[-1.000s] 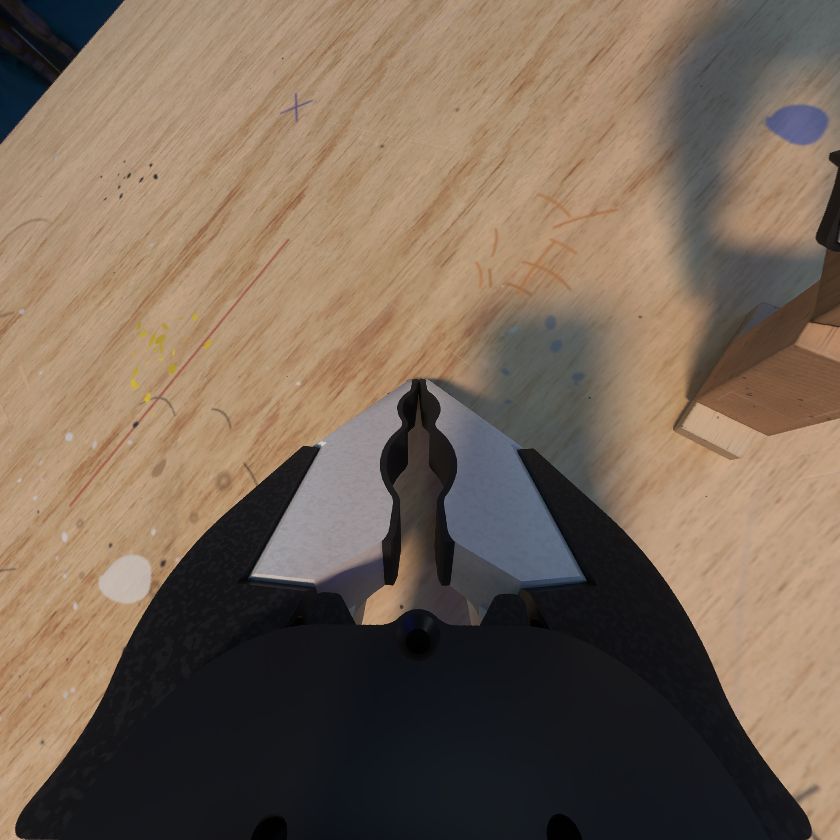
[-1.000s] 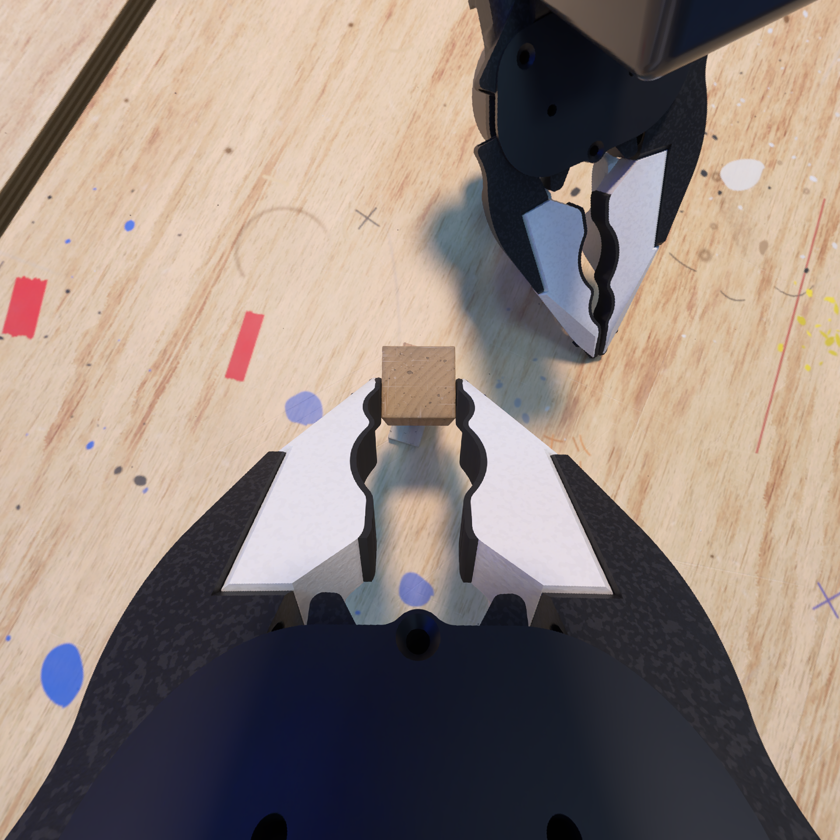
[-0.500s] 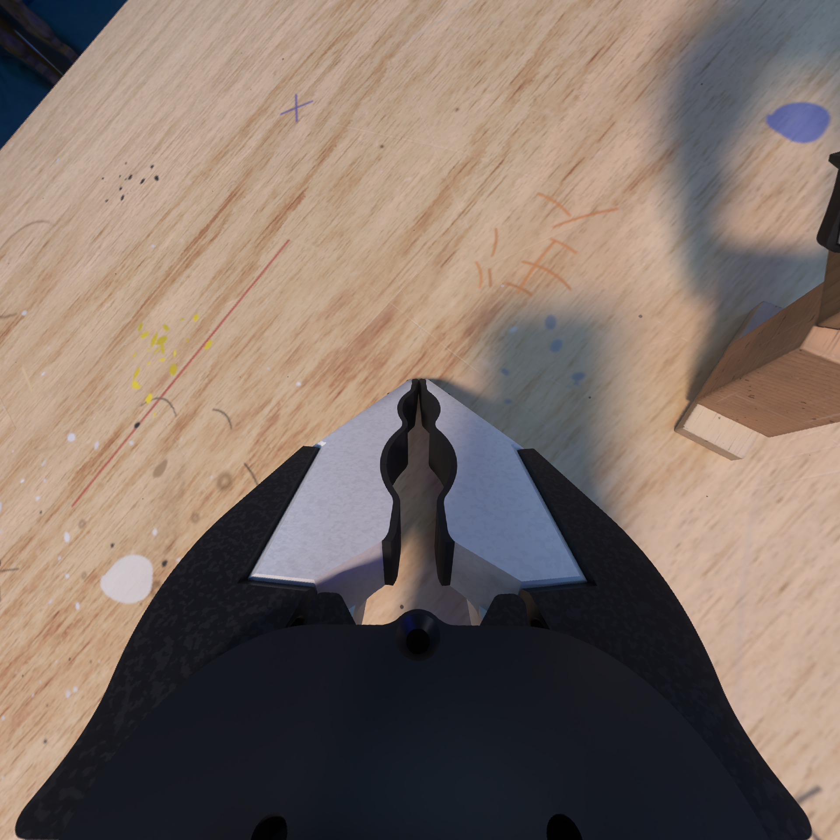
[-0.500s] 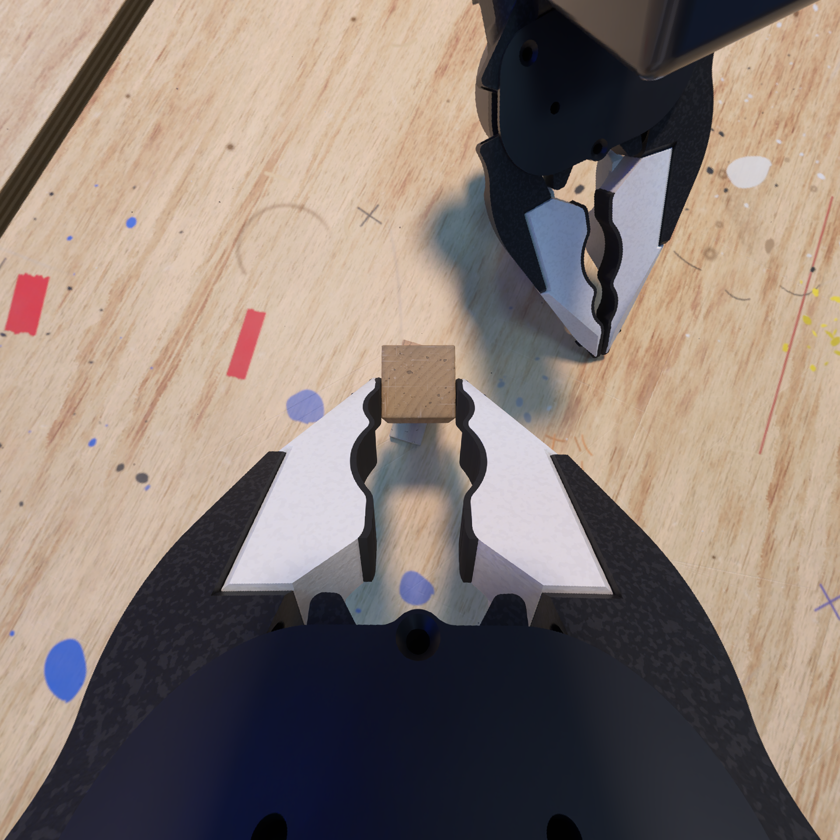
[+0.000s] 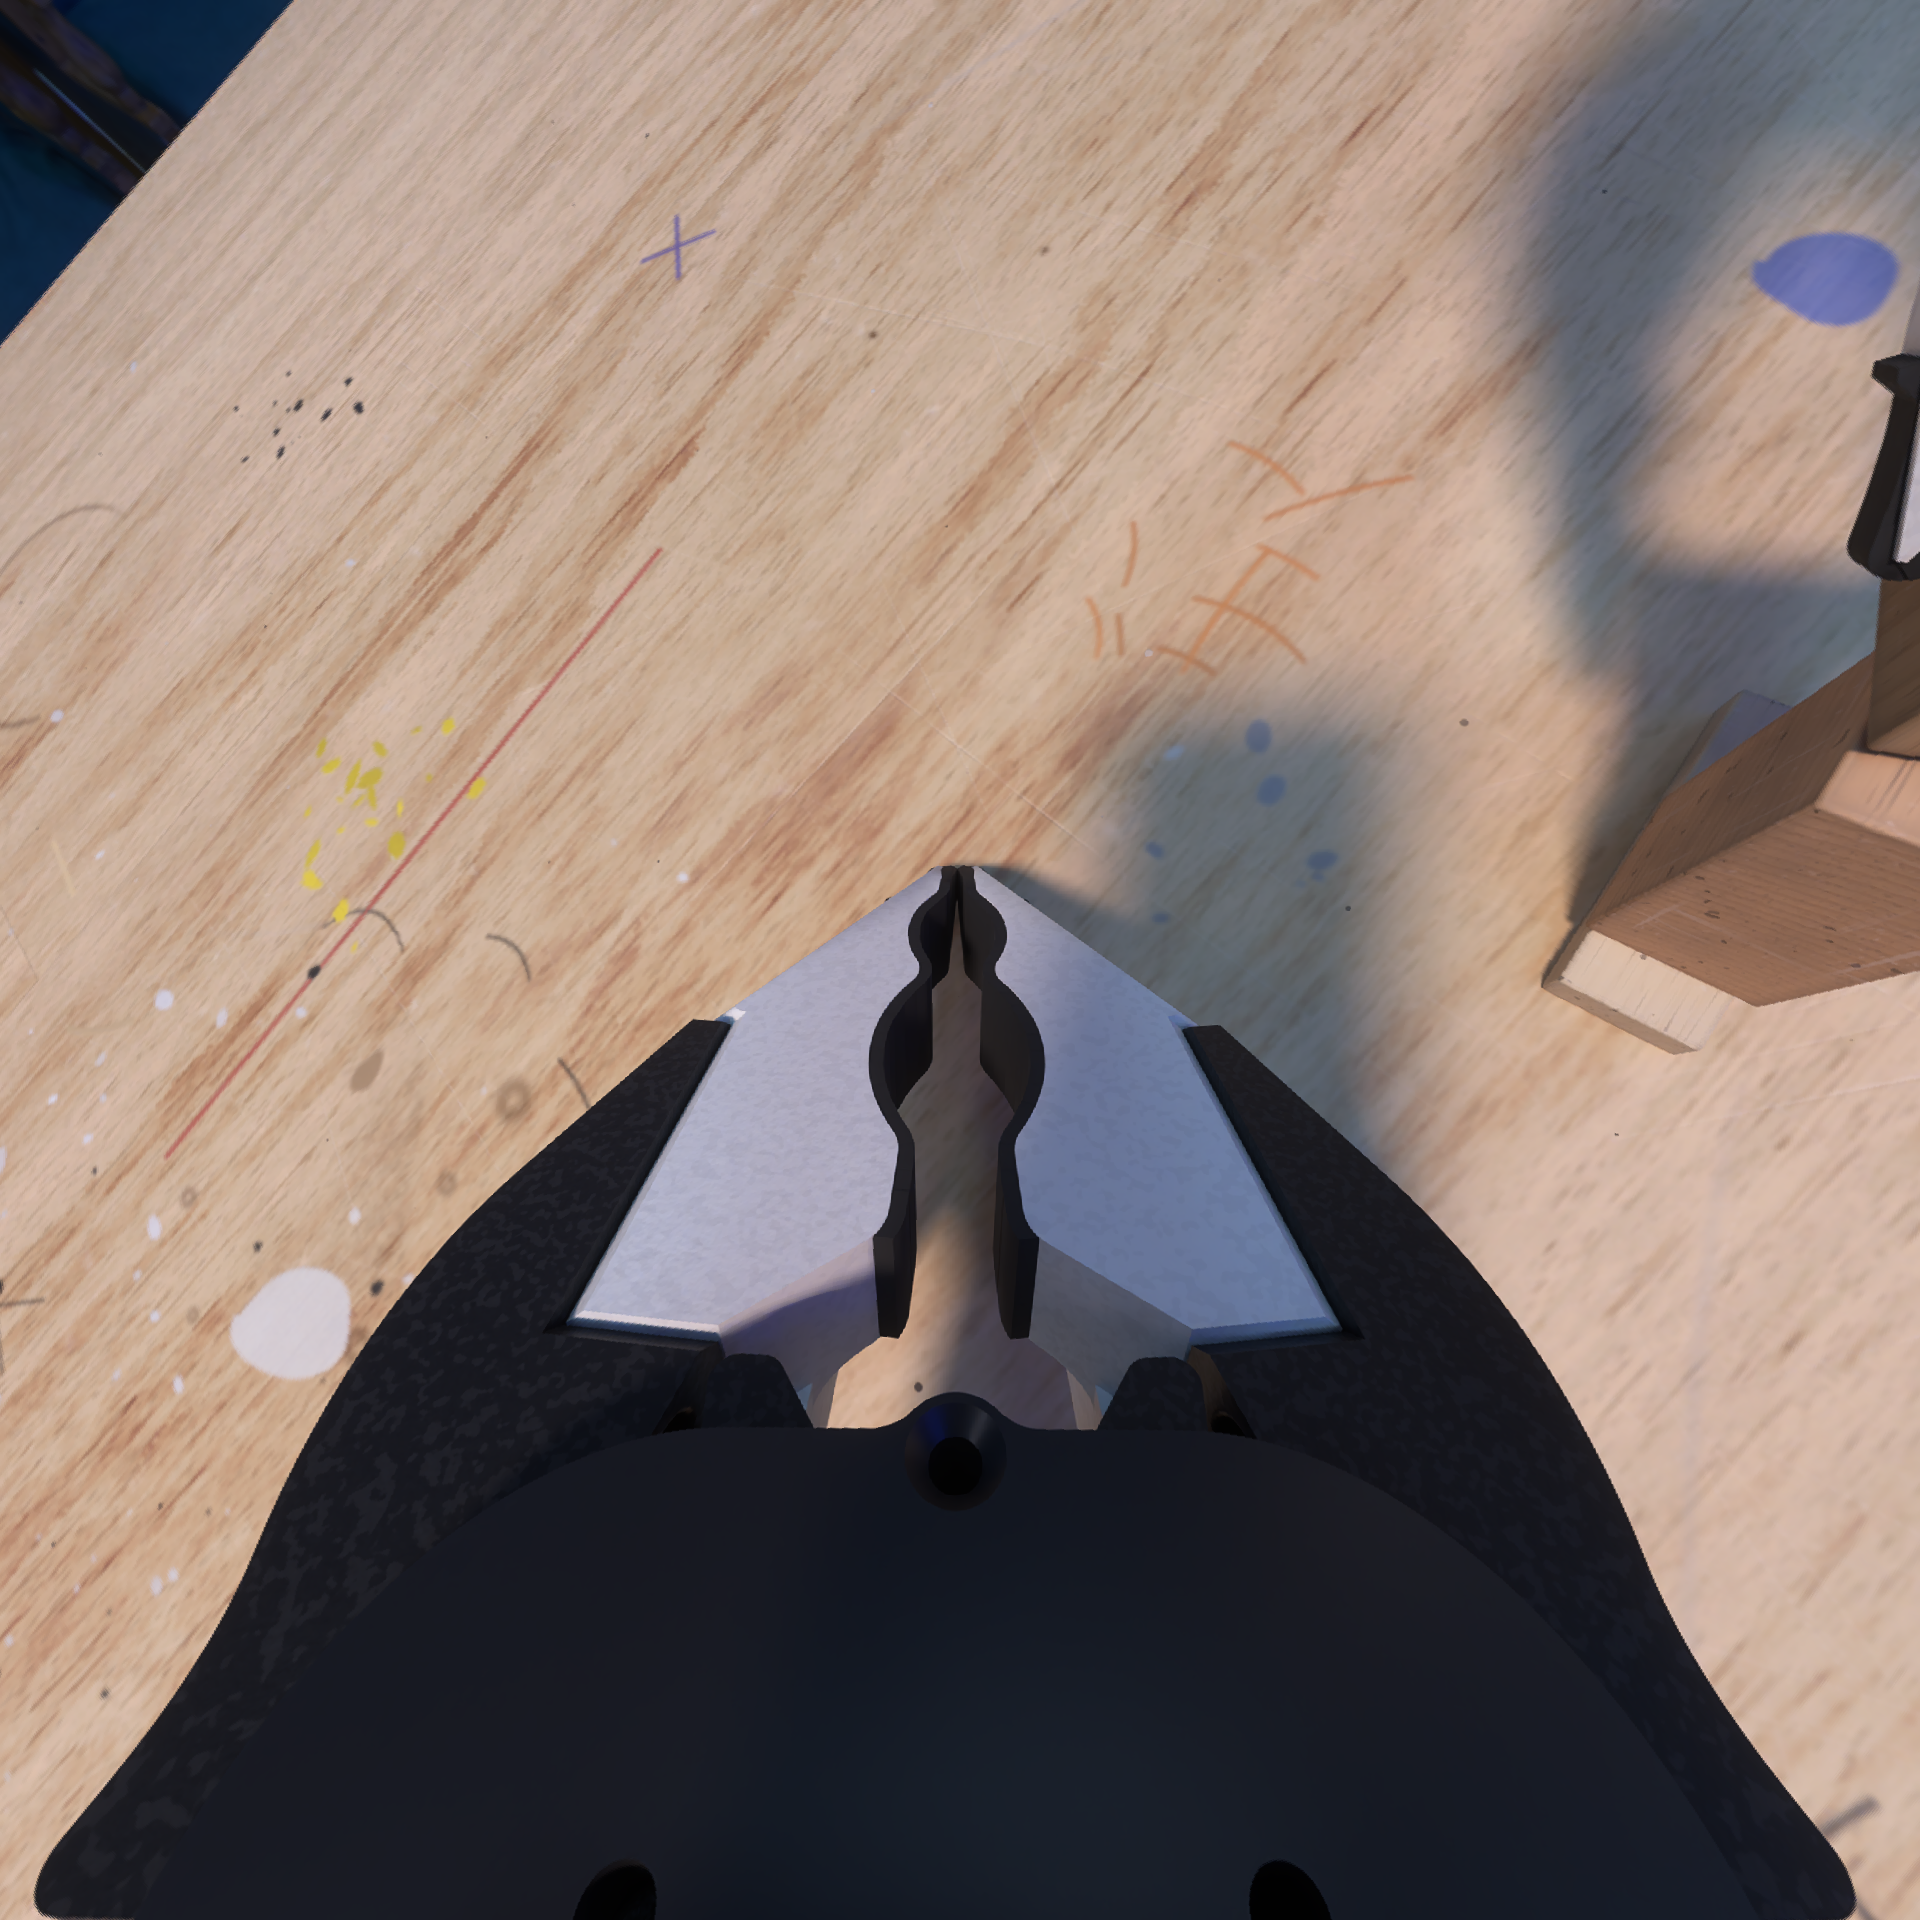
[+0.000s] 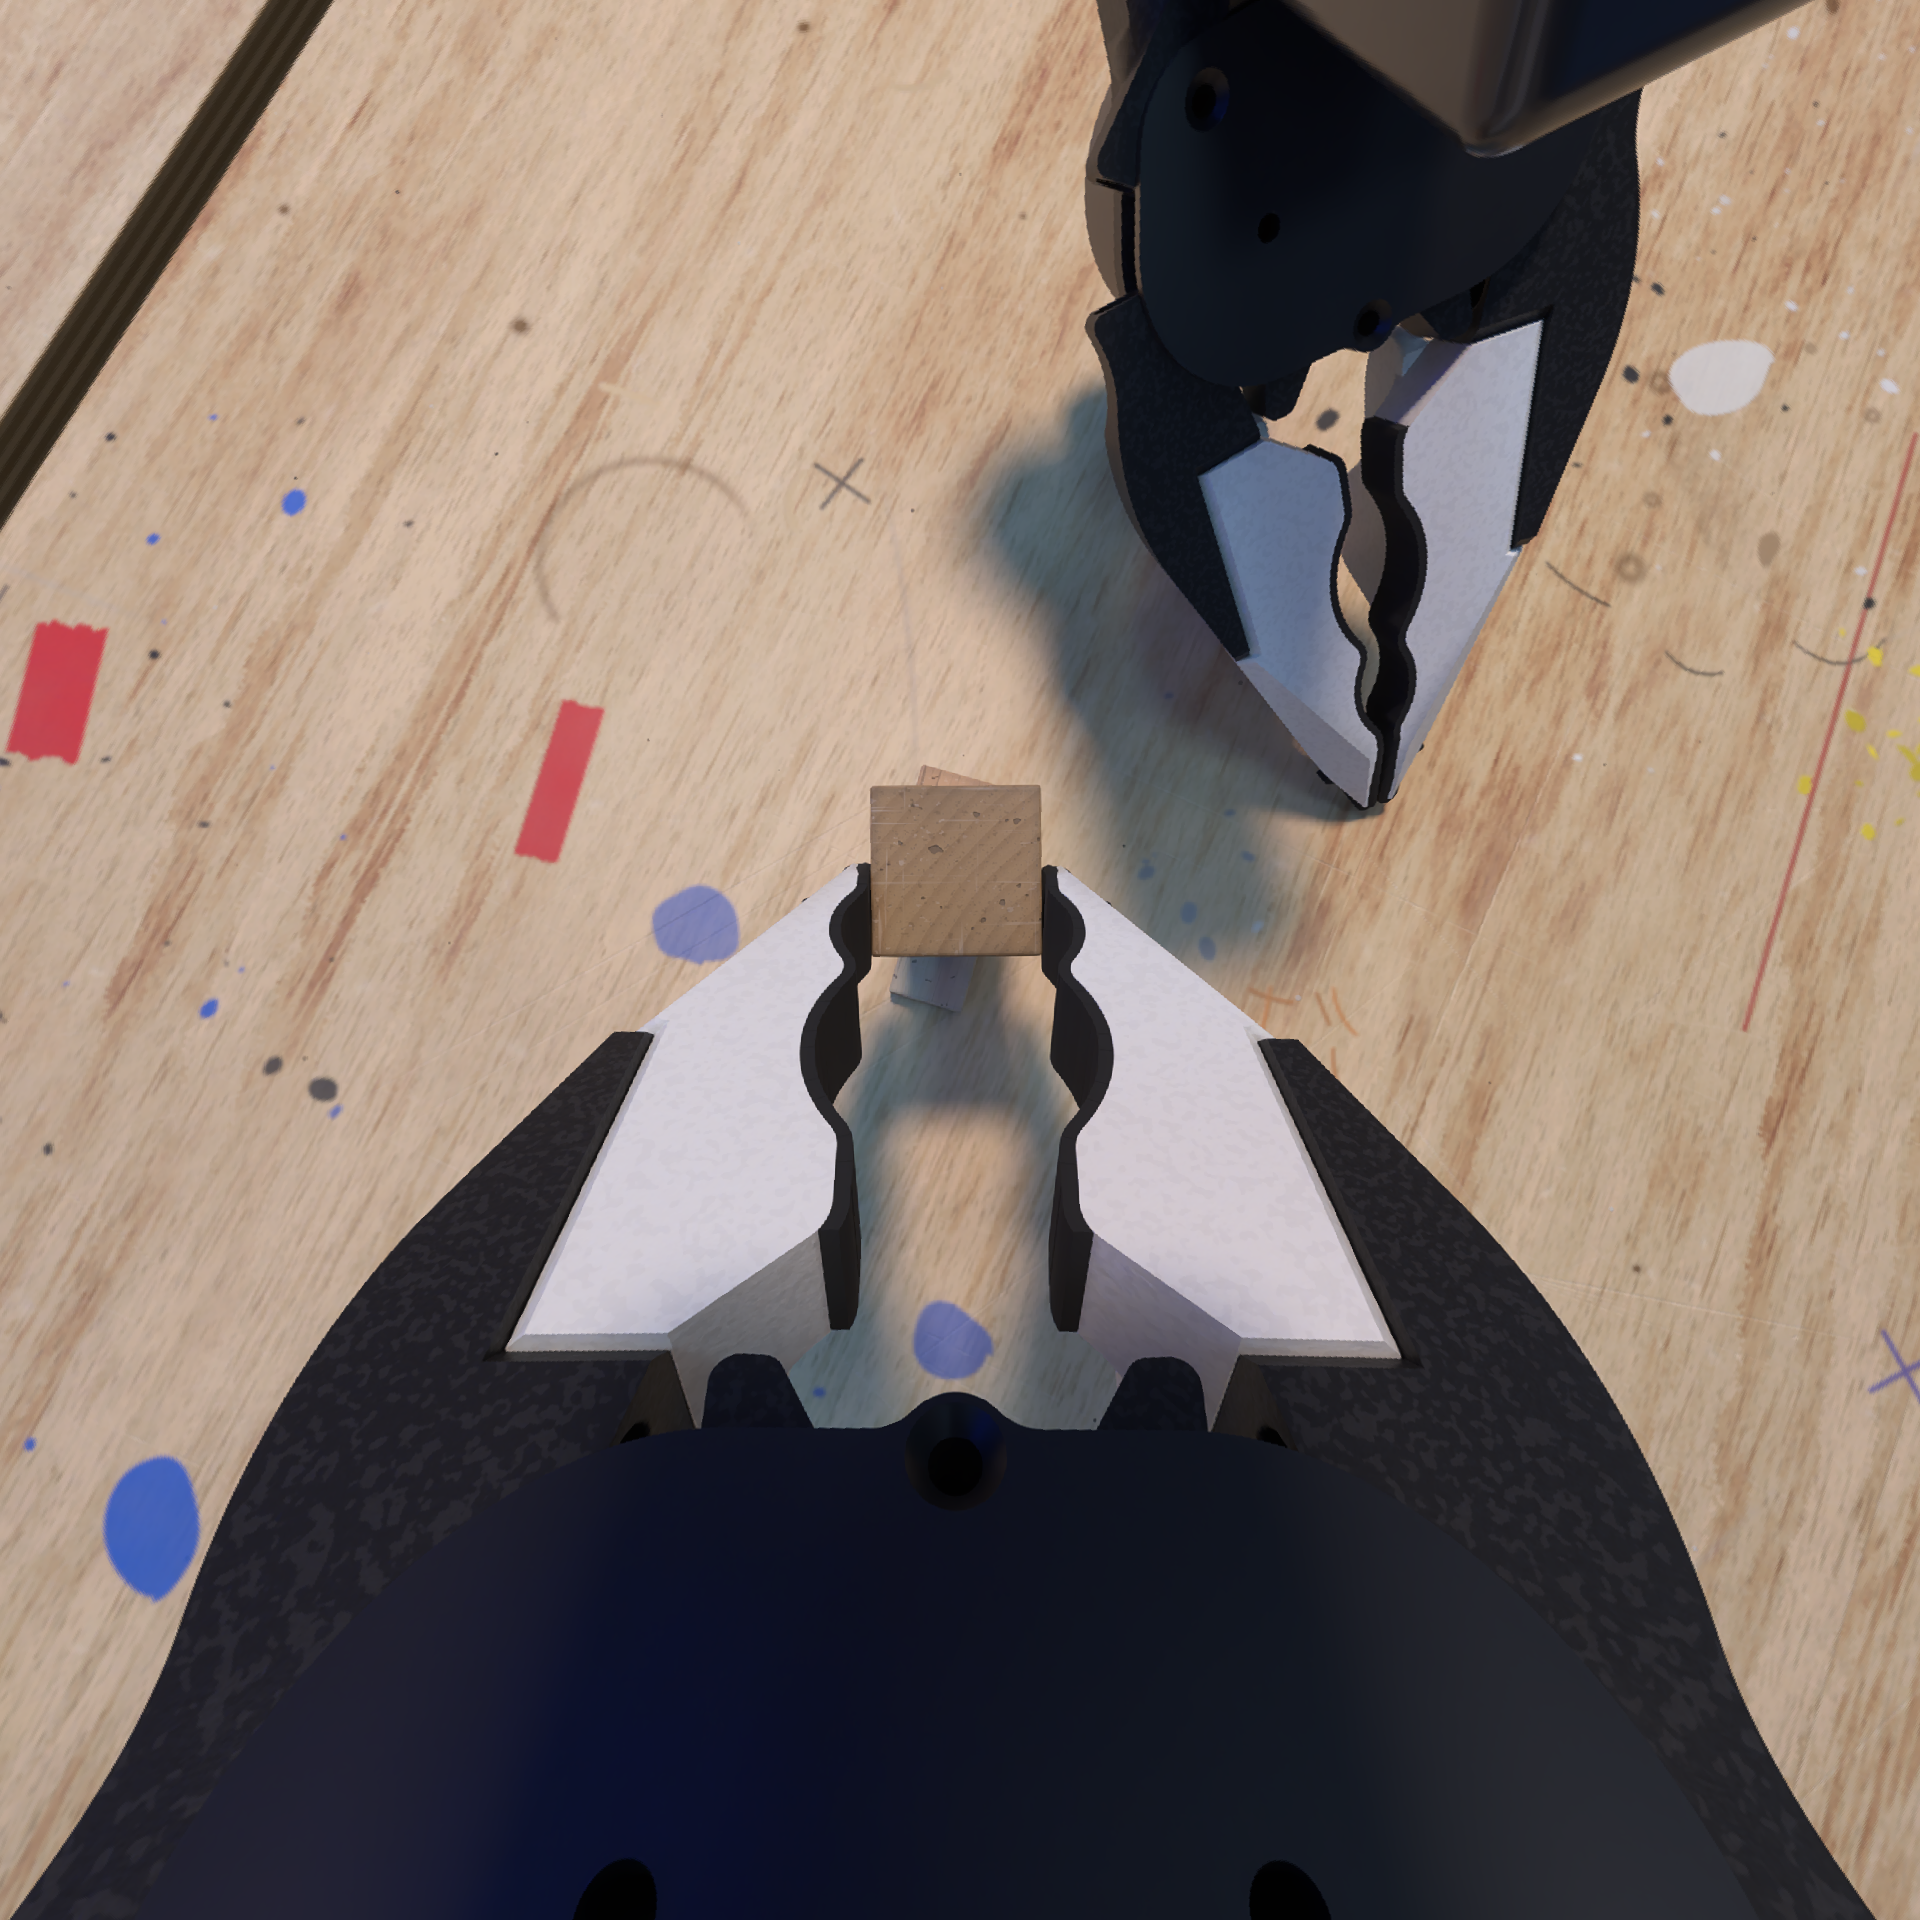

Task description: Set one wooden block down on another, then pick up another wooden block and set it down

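On my right wrist camera I see the right gripper (image 6: 956, 914) with its fingers (image 6: 1062, 914) parted to the width of a wooden block (image 6: 954, 868) and pressed against its two side faces, so it has hold of that block at the fingertips. Under it I can make out corners of a lower block (image 6: 932, 982) poking out on the near and far sides, turned at a slight angle to the held one; from this angle I cannot tell whether the two are touching or whether the upper one hangs just above. On the left wrist camera the same stack sits at the far right edge, where the lower block (image 5: 1766, 894) lies flat on the desk (image 5: 935, 416) with a paler slab showing at its base, and a bit of the right gripper's black finger shows above it at the frame edge. My left gripper (image 5: 958, 878) has its fingers (image 5: 790, 1122) closed tip to tip with nothing between them, pointing down at bare desk; in the right view it (image 6: 1374, 795) stands near the stack, to its right and a little beyond. The desk is pale wood, marked with blue paint spots (image 6: 694, 923), red strips (image 6: 559, 781) and a thin red line (image 5: 416, 852).
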Tool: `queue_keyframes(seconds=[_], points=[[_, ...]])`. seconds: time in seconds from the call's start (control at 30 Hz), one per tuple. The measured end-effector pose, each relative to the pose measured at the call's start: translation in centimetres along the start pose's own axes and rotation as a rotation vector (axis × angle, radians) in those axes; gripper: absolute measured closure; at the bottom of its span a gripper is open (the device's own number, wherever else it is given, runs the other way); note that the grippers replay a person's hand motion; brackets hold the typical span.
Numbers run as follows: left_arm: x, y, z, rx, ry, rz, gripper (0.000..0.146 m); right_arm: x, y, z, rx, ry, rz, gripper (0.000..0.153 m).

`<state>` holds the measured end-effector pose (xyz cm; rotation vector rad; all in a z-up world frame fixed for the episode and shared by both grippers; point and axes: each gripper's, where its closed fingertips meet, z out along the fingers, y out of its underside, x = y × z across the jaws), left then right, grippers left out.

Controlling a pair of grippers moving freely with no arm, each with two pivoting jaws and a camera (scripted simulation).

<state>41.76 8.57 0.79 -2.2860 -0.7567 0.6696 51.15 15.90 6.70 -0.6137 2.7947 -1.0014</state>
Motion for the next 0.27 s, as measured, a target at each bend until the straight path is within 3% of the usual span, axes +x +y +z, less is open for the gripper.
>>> queue_keyframes(seconds=[0.27], points=[[0.00,0.00,0.00,0.000,-0.001,0.002,0.146,0.05,0.01,0.01,0.001,0.002,0.000,0.121]])
